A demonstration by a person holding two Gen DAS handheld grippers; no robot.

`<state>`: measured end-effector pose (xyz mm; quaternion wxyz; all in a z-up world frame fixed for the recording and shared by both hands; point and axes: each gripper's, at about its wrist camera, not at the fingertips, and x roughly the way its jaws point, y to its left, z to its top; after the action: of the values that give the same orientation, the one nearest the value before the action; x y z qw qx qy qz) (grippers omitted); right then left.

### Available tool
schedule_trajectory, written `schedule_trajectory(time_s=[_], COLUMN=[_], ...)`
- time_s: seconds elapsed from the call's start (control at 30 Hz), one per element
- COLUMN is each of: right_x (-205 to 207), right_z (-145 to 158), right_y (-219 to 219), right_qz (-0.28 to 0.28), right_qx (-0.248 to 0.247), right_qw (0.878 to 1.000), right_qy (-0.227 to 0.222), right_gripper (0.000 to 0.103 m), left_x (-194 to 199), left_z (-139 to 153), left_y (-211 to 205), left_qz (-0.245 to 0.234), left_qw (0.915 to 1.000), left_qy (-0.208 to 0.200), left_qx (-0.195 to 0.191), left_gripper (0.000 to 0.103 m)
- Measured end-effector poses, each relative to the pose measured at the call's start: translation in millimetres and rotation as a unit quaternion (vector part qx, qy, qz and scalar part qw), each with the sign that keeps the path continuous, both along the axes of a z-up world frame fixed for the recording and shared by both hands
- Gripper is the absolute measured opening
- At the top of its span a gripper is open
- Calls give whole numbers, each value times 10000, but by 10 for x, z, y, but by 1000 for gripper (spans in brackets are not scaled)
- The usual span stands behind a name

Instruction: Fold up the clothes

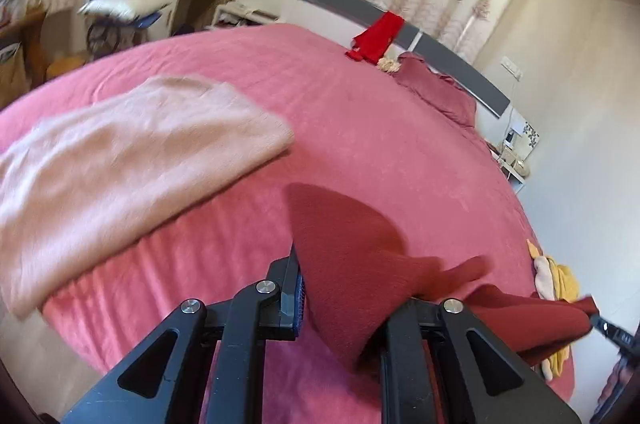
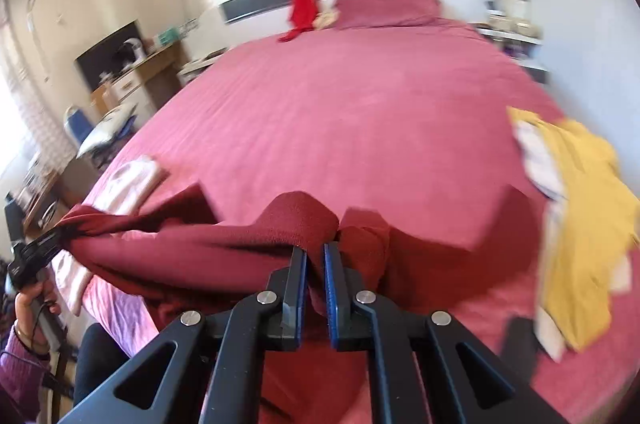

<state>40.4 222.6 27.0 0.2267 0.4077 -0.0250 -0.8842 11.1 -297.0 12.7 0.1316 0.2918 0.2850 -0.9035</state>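
Both grippers clamp dark red garment (image 2: 224, 244): left gripper (image 1: 340, 288), right gripper (image 2: 316, 264). Risk: thin pinch at right, cloth may slip when pulled taut over bed (image 2: 360, 103).

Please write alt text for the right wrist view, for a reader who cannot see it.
The right gripper is shut on a dark red knitted garment, stretched leftward to the left gripper over a pink bedspread. A yellow garment lies at right.

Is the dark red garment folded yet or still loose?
Loose: the dark red garment hangs bunched between the left tool and right tool, above the bed.
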Motion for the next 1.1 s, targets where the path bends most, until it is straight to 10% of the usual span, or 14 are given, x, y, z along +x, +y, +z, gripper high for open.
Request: schedule_trajectory(time_s=[0.2,0.3,0.6,0.7,0.83,0.97,1.1], right_x=[504,783,668,247,186,265,632], right_z=[-1252,-1939,-1090,-880,-990,-1291,-1884], right_y=[320,274,123,-160,-638,-646,-768], right_qz=[-276,-574,59,115,486,239,816], right_qx=[-345,-270,-1314,-1155,-88,442,484], right_qw=[9803,9587,9753,9817,9877,9876,9649], right_qy=[-1923,-2771,-1772,-1512,-1483,-1490,-2448], right_gripper=[22,22,26,29,29,29,28], left_x=[373,680,658,466,834,1355,1469], left_z=[-887,-1061,-267,-378,-571,-499,-245], left_y=[138,108,52,-133,-406,-520,-424], left_qz=[-140,-10,-119,416,961,1386,1384], left_qw=[9835,9780,9979,9922,9736,9753,9853], left_qy=[-1672,-1716,-591,-1046,-1173,-1205,-873], left_qx=[680,1186,233,526,1707,1224,495], left_gripper=[39,39,69,71,71,71,71])
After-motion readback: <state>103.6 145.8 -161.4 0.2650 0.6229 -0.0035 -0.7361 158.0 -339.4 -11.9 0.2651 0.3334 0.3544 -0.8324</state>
